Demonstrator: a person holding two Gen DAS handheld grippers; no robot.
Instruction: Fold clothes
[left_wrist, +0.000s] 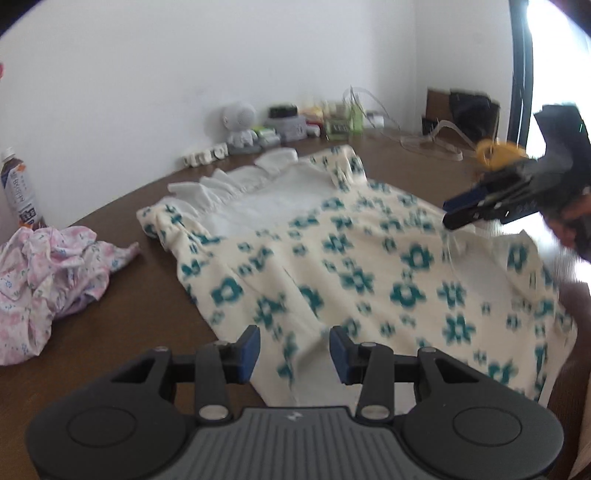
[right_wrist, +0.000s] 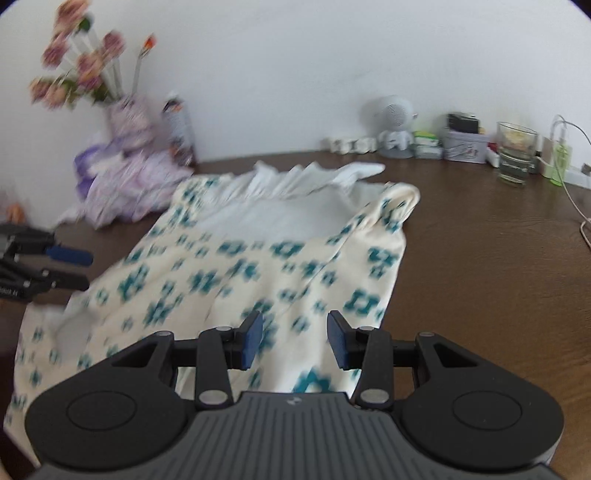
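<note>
Item one: cream dress (left_wrist: 369, 266) with teal flower print and white ruffled trim, spread flat on the brown desk (right_wrist: 480, 258). I see my left gripper (left_wrist: 294, 354) and right gripper (right_wrist: 295, 339) partly open above its near edge, gripping nothing. Crumpled pink garment (left_wrist: 48, 280) lies beside it; drinks bottle (left_wrist: 18, 188) stands behind.

Two wrist views, angled down over one shared garment (left_wrist: 369, 266) (close)
</note>
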